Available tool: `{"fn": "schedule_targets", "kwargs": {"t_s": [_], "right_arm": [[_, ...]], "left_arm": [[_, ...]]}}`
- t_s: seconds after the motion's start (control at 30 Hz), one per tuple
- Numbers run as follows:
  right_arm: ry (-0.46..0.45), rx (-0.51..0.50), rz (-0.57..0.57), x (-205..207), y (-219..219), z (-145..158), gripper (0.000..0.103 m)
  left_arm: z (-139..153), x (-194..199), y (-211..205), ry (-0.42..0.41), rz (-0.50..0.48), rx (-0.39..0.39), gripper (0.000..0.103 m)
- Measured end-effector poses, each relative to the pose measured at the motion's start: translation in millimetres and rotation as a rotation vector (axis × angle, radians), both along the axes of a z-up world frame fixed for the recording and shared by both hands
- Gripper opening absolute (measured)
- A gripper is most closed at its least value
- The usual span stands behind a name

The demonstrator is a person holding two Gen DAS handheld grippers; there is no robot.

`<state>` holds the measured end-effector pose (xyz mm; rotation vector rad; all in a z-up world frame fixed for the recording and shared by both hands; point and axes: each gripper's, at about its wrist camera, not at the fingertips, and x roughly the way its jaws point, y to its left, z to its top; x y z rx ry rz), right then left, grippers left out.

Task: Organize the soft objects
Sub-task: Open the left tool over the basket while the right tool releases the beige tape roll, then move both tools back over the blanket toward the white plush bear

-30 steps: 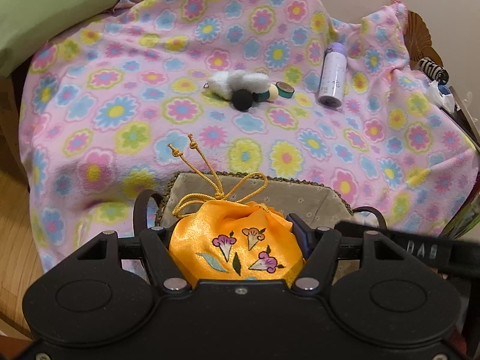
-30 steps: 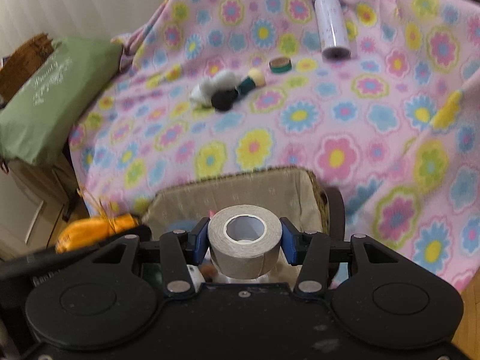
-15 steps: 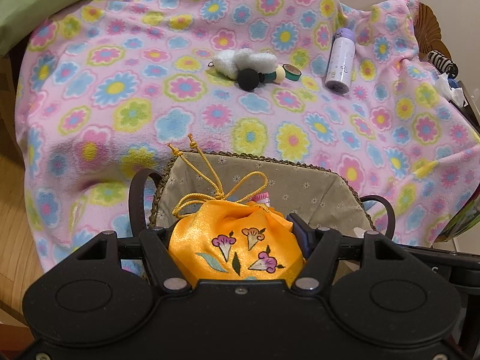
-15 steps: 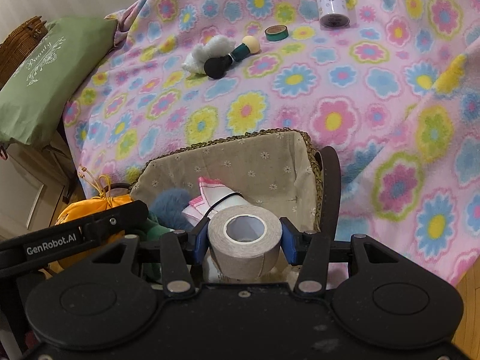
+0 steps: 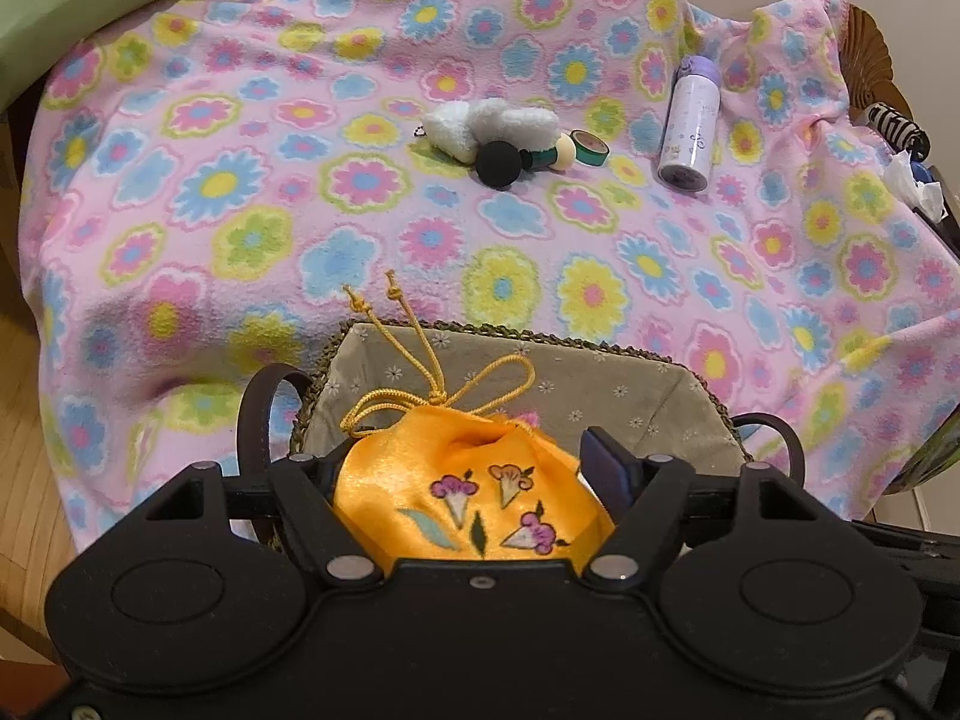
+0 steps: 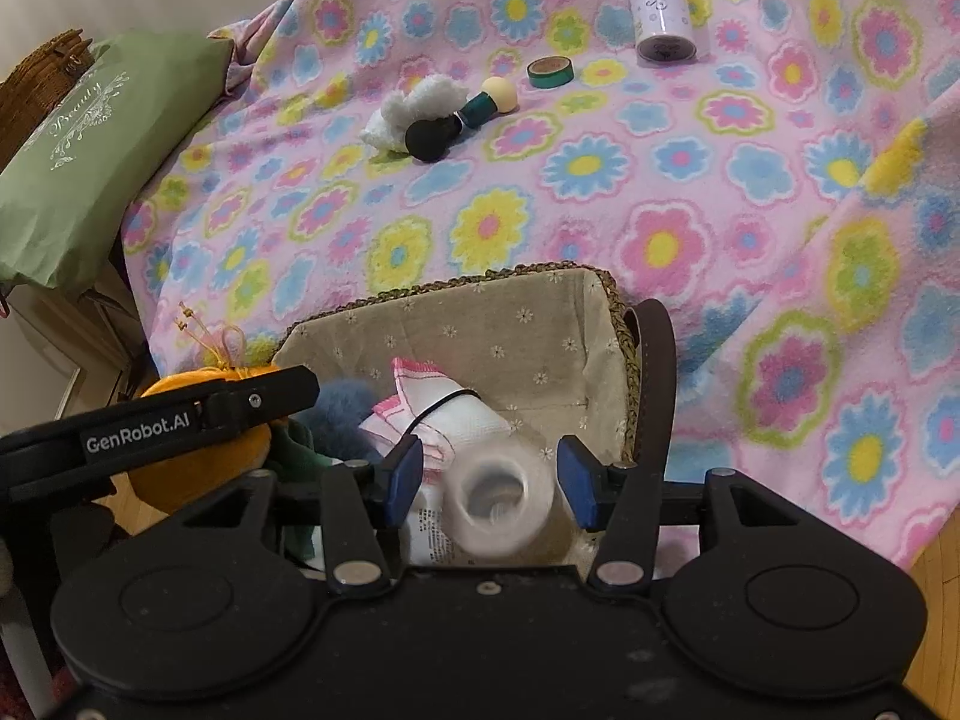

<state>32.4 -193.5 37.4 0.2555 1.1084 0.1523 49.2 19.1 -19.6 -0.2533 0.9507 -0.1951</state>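
Orange satin pouch (image 5: pixel 468 498) between the jaws of the left gripper (image 5: pixel 456 457), directly over the near end of the basket (image 5: pixel 600 396). Drawstring loops flopped forward across the lining. Jaws just now opening: right-hand pad clear of the satin, other finger hidden behind the bulge, so released rather than clenched. Tilted steeply down, probably so the pouch slides off into the basket instead of onto the blanket (image 5: pixel 240 192). Well beyond, on the blanket: white plush (image 5: pixel 486 123) touching a brush (image 5: pixel 510 159), small tape ring (image 5: pixel 591 147) just beside, bottle (image 5: pixel 690 126) lying apart to the right.

From the right wrist: right gripper (image 6: pixel 491 471) also angled down over the basket, at its other end. Blue pads spread, both standing off a pale roll (image 6: pixel 501 501) that shows blurred between and below them. Released, then, and likely dropping toward the basket floor. Already inside: white cloth (image 6: pixel 462 420) with pink edging, bound by a black band, and a blue fluffy thing (image 6: pixel 345 414) beside it. At far left, pouch and left gripper side-on, over the basket's left edge. Both loads brought over the basket, probably for a short drop; plush not yet collected.
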Motion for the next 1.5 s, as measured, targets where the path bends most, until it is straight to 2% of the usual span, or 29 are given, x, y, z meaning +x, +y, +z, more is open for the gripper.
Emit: {"fn": "schedule_targets", "kwargs": {"t_s": [0.07, 0.43, 0.87, 0.93, 1.03, 1.27, 1.5], "right_arm": [[-0.007, -0.005, 0.002, -0.4, 0.5, 1.5, 0.05], [-0.015, -0.012, -0.003, -1.2, -2.1, 2.9, 0.051], [-0.034, -0.02, -0.019, -3.9, -3.8, 6.9, 0.052], [-0.038, -0.022, -0.024, -4.1, -3.9, 7.6, 0.052], [-0.048, -0.027, -0.032, -5.7, -4.2, 9.6, 0.052], [-0.065, -0.029, -0.053, -8.3, -7.7, 13.2, 0.053], [-0.072, -0.034, -0.071, -6.9, -8.2, 14.3, 0.054]], "left_arm": [[0.7, -0.5, 1.6, -0.001, 0.008, -0.003, 0.076], [5.7, -2.4, 8.4, -0.019, 0.042, -0.03, 0.076], [26.9, -0.1, 1.1, -0.092, 0.021, -0.039, 0.077], [28.2, 1.1, -1.3, -0.096, 0.019, -0.034, 0.082], [31.6, 4.5, -7.2, -0.1, 0.0, -0.037, 0.082], [44.1, 3.5, -13.7, -0.141, -0.013, -0.007, 0.082], [45.1, 6.4, -13.1, -0.158, 0.007, 0.072, 0.082]]}}
